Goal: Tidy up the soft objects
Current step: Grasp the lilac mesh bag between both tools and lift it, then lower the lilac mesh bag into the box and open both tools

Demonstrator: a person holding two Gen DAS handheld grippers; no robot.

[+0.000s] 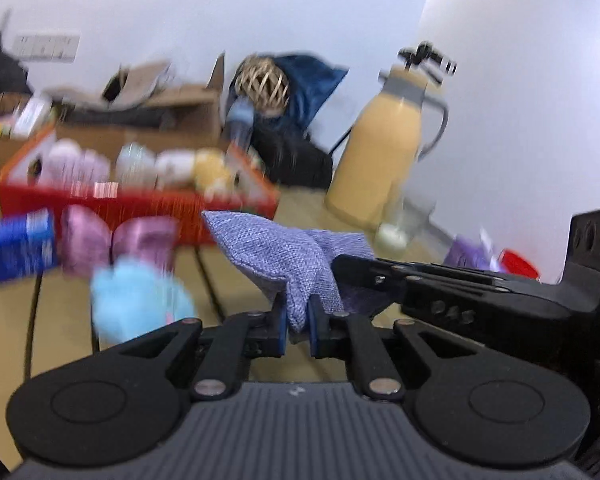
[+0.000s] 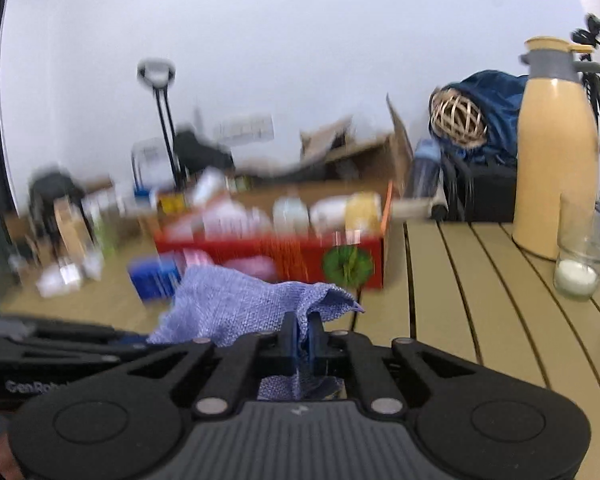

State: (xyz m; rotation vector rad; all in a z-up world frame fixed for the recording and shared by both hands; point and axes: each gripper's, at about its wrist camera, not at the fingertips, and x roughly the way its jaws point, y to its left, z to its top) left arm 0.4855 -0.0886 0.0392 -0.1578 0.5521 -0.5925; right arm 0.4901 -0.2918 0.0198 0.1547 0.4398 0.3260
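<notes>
Together the left gripper [image 1: 298, 326] and right gripper [image 2: 302, 334] each pinch the purple cloth [image 1: 276, 252] between them.

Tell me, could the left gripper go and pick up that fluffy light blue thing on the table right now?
Probably not yet. The left gripper is shut on the purple cloth, which the right gripper also pinches. The light blue fluffy item lies close by with nothing between, but the cloth must go first.

Bright, even light; motion-blurred, fisheye-warped edges
</notes>
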